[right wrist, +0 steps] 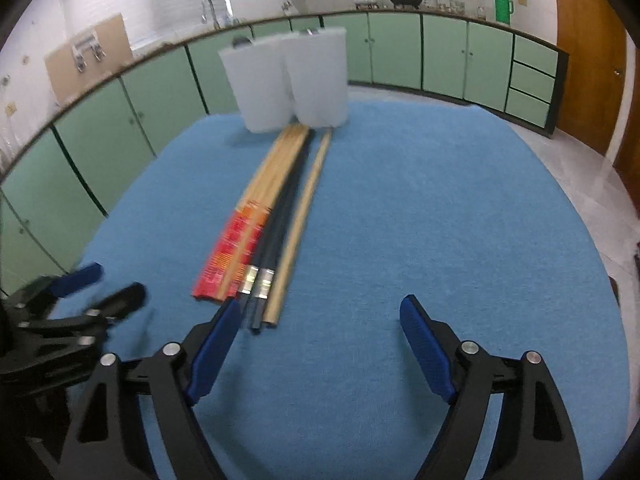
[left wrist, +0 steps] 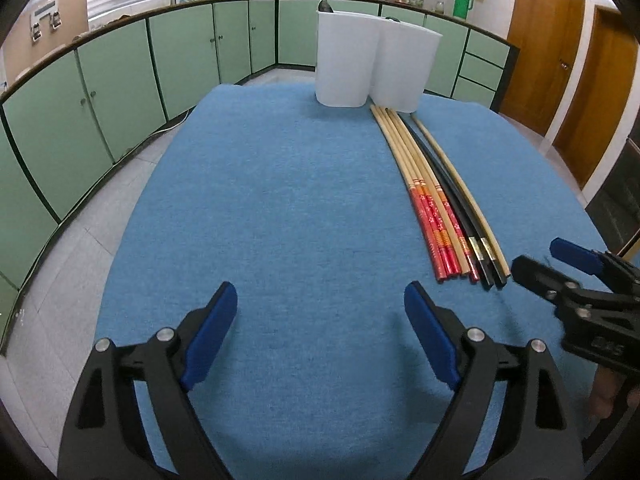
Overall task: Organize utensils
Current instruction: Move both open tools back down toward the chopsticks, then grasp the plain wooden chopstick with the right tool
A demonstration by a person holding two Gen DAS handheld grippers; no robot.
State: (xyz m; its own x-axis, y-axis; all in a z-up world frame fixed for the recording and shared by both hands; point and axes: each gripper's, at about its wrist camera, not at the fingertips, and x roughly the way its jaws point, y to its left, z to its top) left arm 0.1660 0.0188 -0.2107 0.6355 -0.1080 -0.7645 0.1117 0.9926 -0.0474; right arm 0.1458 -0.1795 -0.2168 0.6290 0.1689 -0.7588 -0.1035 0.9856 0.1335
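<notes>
A row of chopsticks (left wrist: 440,200) lies on the blue table cloth (left wrist: 280,208): several red-handled wooden ones, two black ones and a plain wooden one. Their tips point at two white plastic holders (left wrist: 372,64) at the table's far edge. My left gripper (left wrist: 320,300) is open and empty, left of the chopstick handles. My right gripper (right wrist: 320,312) is open and empty just behind the handle ends of the chopsticks (right wrist: 272,232), its left finger (right wrist: 216,344) close to the black ones. The holders (right wrist: 288,80) hold dark utensils, mostly hidden.
Green kitchen cabinets (left wrist: 120,92) curve around the table. A countertop with pots and a green thermos (left wrist: 462,2) runs behind. Wooden doors (left wrist: 560,52) stand at right. The right gripper shows at the right edge of the left wrist view (left wrist: 560,268).
</notes>
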